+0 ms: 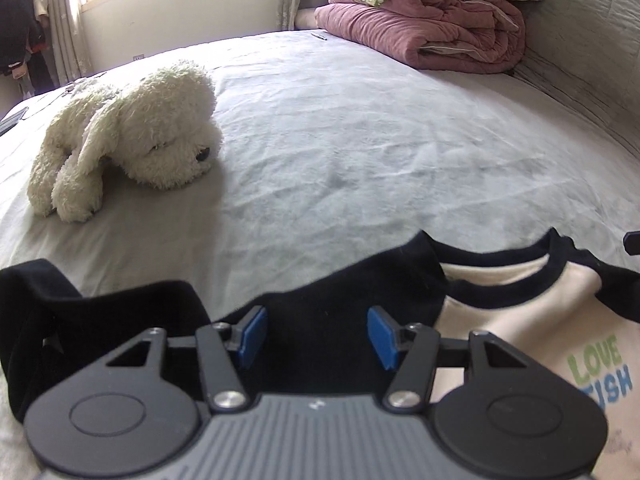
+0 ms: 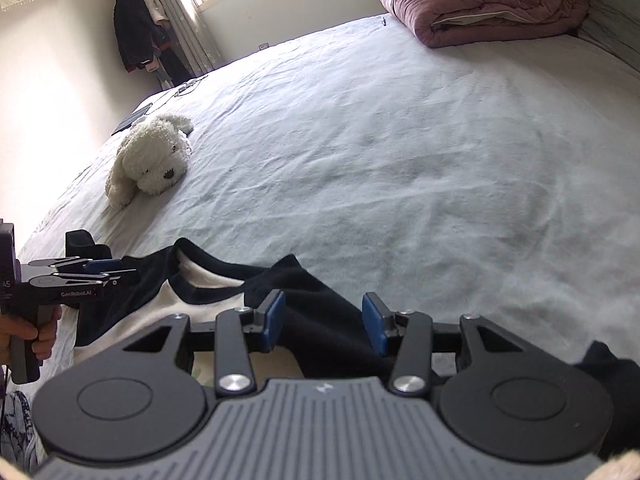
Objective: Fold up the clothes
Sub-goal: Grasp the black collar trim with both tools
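Note:
A cream T-shirt with black sleeves and black collar (image 1: 516,320) lies on the bed at the near edge, with green and blue print "LOVE FISH" (image 1: 600,372). My left gripper (image 1: 316,336) is open over its black left sleeve (image 1: 120,320). My right gripper (image 2: 324,324) is open over the black right sleeve (image 2: 332,344). The shirt body (image 2: 148,312) shows in the right wrist view, and the left gripper (image 2: 100,270) is seen there from the side, held in a hand over the shirt's far shoulder.
The bed has a pale grey sheet (image 1: 360,140). A white plush dog (image 1: 132,136) lies at the left, also seen in the right wrist view (image 2: 152,160). A folded pink quilt (image 1: 432,24) is stacked at the far right. A window and hanging clothes (image 2: 136,32) stand beyond.

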`<state>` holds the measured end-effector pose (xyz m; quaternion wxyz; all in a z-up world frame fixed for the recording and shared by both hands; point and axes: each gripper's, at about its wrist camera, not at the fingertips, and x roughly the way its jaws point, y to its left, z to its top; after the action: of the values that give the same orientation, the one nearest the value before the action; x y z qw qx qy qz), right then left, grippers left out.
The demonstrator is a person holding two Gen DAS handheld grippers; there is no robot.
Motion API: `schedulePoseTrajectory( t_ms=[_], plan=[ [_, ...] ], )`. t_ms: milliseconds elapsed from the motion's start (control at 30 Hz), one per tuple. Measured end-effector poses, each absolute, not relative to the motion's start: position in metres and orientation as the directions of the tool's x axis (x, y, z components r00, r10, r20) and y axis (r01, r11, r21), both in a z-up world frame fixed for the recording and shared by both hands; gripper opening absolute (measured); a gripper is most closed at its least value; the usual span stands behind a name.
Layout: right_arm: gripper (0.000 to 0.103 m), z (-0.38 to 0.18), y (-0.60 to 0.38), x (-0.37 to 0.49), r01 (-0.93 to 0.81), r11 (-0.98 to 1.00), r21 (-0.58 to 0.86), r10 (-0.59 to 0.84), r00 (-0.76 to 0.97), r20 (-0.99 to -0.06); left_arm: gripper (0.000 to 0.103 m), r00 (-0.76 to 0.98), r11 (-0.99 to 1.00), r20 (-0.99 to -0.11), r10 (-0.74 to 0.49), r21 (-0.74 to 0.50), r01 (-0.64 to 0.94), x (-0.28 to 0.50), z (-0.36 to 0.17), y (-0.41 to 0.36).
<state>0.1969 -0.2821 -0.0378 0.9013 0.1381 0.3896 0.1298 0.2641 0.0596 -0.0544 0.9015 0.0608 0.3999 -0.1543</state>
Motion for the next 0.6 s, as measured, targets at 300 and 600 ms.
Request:
schedulePoseTrajectory(
  t_ms=[300,600],
  plan=[
    [0.047,-0.061,-0.253,0.250,-0.172,0.923,0.346,0.377,0.590,-0.714,0.055,0.626,0.931,-0.727,-0.282,-0.048,0.363,0.290,-0.071,0.055],
    [0.012,-0.066,-0.210,0.237,-0.280,0.957,0.070,0.231,0.599,-0.767,0.019,0.583,0.889,-0.753,-0.306,-0.007,0.458,0.287,-0.071,0.039]
  ],
)
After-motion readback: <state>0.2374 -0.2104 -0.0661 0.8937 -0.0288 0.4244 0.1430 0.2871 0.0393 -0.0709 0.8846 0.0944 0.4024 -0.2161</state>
